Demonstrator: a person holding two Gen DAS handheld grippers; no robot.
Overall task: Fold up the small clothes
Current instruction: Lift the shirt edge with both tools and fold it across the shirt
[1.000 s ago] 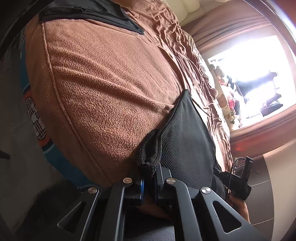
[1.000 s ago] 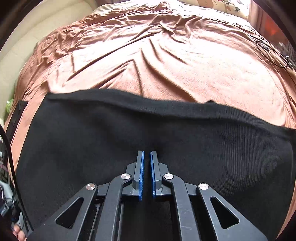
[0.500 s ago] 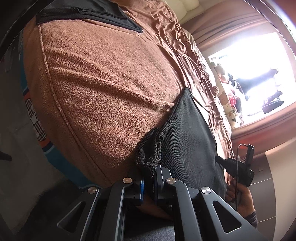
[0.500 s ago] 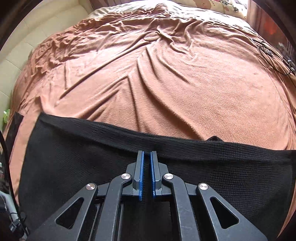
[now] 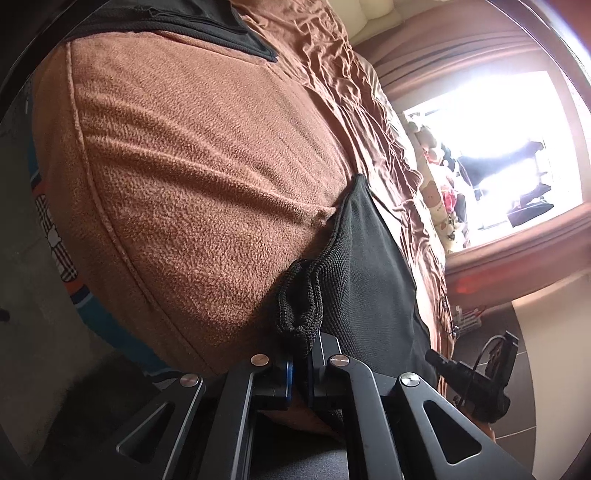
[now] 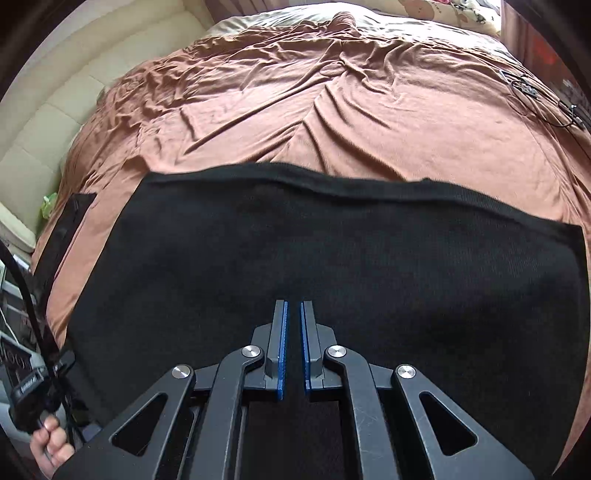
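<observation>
Bed [image 6: 369, 110], covered in a rumpled brown blanket [image 5: 192, 177], filled most of both views. Black knit garment [image 6: 332, 258] lay spread flat on the blanket near the bed's front edge, far hem running straight across, one side hanging toward the edge. A second dark cloth [image 5: 207, 26] lay on the blanket well apart, at the far corner in the left view. Left tool [image 5: 300, 363] was clamped on a bunched corner of the garment; the knit rose in a thick wad from between the pads. Right tool [image 6: 292, 347] hovered over the garment's middle, pads nearly together with a thin gap, nothing visibly between them; whether it touched the cloth could not be told. Judgement: a fold was being set up from the left corner. Risks: with only one corner held, lifting would likely drag the garment askew and skew the fold line. The wad in the left tool was thick, so the knit might slip out under tension. The loose blanket could ruck up beneath and wrinkle the fold. The overhanging side might slide off the bed.
</observation>
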